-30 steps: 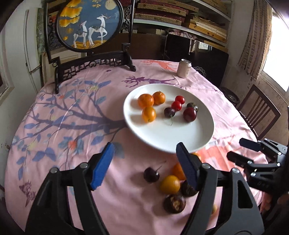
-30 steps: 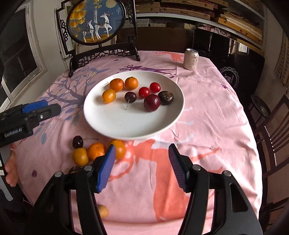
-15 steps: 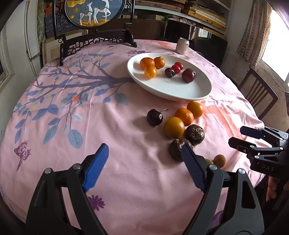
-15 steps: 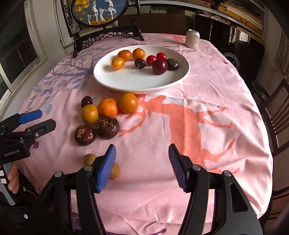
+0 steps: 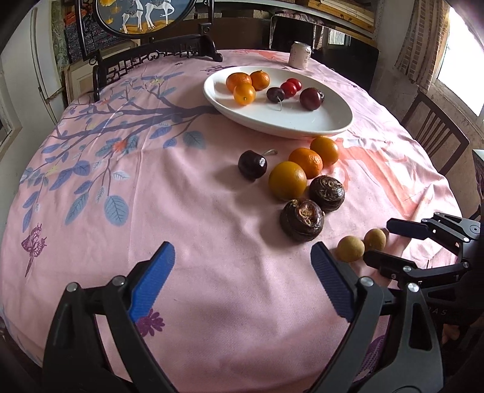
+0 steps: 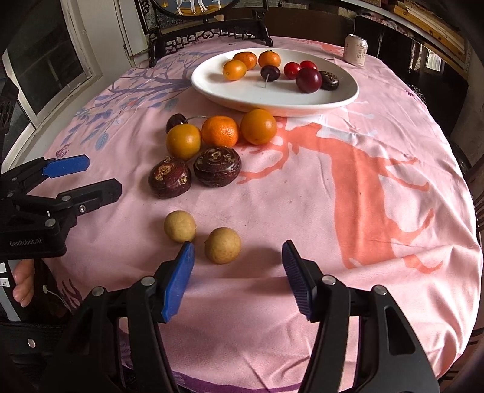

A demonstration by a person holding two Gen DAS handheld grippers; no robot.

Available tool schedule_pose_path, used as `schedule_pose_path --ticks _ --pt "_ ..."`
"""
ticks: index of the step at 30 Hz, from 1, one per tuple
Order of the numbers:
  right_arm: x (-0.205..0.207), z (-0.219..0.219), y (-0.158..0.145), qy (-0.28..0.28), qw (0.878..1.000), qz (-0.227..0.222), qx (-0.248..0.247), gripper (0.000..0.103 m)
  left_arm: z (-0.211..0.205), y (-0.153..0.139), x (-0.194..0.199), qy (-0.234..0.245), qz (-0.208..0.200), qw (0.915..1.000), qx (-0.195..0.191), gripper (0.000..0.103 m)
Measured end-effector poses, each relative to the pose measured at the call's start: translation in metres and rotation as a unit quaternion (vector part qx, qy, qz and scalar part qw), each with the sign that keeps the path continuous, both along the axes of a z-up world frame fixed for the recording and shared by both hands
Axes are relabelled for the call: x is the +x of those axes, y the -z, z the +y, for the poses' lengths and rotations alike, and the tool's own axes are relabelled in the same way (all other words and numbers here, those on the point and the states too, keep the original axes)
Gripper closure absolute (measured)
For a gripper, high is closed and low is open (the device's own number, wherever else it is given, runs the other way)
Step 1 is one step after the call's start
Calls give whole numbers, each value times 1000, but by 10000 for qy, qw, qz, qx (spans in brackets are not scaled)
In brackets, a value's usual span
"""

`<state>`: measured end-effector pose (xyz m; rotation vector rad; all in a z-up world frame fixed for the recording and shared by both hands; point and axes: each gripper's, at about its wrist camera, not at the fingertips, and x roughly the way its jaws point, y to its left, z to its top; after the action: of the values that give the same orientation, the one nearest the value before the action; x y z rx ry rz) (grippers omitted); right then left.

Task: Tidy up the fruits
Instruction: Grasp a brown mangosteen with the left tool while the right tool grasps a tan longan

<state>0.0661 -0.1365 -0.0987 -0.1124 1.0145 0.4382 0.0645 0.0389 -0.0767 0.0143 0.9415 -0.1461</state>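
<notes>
On the pink cloth, in front of the white plate (image 6: 272,102), lie a dark cherry (image 5: 252,164), three oranges (image 5: 287,180), two wrinkled dark brown fruits (image 5: 302,219) and two small tan fruits (image 6: 180,226). My right gripper (image 6: 238,243) hangs low over the front edge. Its jaws are closing with the nearer tan fruit (image 6: 223,245) between them, and the pads stay clear of it. My left gripper (image 5: 241,246) is open and its jaws are opening wider over bare cloth, just left of the brown fruits. The plate holds oranges, a cherry, red tomatoes and a plum.
A drink can (image 6: 356,49) stands behind the plate. A dark carved stand with a round painted panel (image 5: 145,18) occupies the far side of the table. A wooden chair (image 5: 435,133) is at the right. The cloth's front edge drops off just below both grippers.
Both grippers have come down and back toward the loose fruit near the front edge. The left jaws have spread wider. The right jaws have narrowed around a tan fruit.
</notes>
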Motion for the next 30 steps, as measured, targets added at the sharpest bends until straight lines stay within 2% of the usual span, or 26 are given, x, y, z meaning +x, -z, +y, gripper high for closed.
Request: schedule_pose_path --ticks 2,5,12,16,18,19,20,23,30 --pt "-1 6 0 -63 9997 -171 -146 78 -5 3 2 58 70 9999 46 10" --pt "-4 3 -5 -116 9997 -188 -59 78 -14 8 5 173 178 9996 100 10" --pt "-1 -33 -16 520 9981 -335 33 78 -35 19 19 293 311 9987 276 10" --pt "0 -41 -16 552 9979 -256 206 78 -43 27 31 247 369 9987 246 13" --pt "0 -42 -16 557 9978 -246 252 78 -48 26 35 263 283 9987 337 22" --pt "0 -43 -17 561 9978 -246 271 78 -49 24 36 275 237 9989 300 37" --pt "-1 -43 -18 574 9976 -249 293 78 -49 21 36 302 223 9990 225 62" --pt "-2 -45 -22 611 9971 -300 331 78 -44 18 37 299 302 9990 -120 63" --pt "-3 -46 -26 645 9966 -348 383 78 -30 6 24 144 176 9994 -278 63"
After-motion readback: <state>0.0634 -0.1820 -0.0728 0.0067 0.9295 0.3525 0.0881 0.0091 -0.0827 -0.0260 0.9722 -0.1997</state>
